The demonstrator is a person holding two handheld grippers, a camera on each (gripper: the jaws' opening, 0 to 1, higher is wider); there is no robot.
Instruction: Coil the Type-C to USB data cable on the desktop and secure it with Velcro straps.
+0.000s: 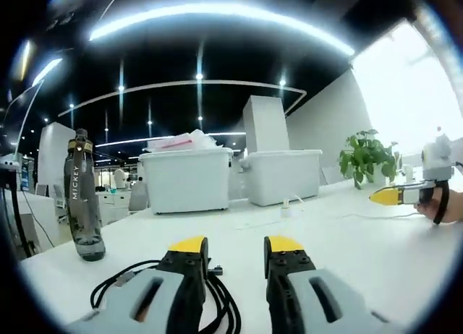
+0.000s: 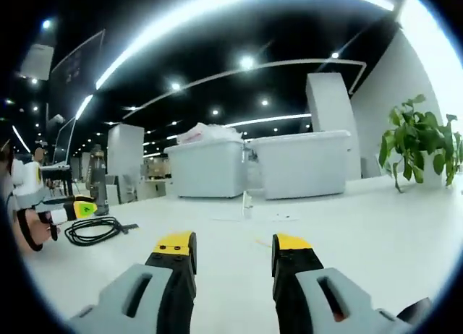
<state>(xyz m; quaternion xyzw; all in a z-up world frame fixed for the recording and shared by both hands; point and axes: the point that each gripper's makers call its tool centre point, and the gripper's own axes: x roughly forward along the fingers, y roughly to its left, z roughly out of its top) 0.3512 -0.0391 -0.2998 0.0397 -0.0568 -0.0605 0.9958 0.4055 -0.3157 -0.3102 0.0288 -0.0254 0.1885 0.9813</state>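
You're working in a big open office with strip lights overhead, and the white desktop (image 1: 347,240) is running out to two white storage bins (image 1: 187,178) along its far edge. In the left gripper view, the left gripper (image 1: 235,246) is sitting with its jaws parted and nothing between them, hovering low over the near edge of the desktop. The black data cable (image 1: 217,301) is lying in a loose tangle right under and just beside the left jaw, looping out toward the near left corner, where a dark bottle (image 1: 81,197) is standing upright. The right gripper (image 1: 387,197) is coming into this view from the right, held in a hand (image 1: 445,207) well apart from the cable, over toward the right edge near a potted plant (image 1: 369,157).

In the right gripper view, the right gripper (image 2: 235,243) is also gaping open and holding nothing, pointing across bare desktop (image 2: 347,233). The cable (image 2: 90,231) is lying over by the left edge, just beside the left gripper (image 2: 83,208).

Looks to me like you're right at the start: nothing's gripped and the coiling isn't begun yet. I can't spot a Velcro strap. I'd say the next move needs the left jaws to drop onto a strand and the right gripper to come across to help gather loops.
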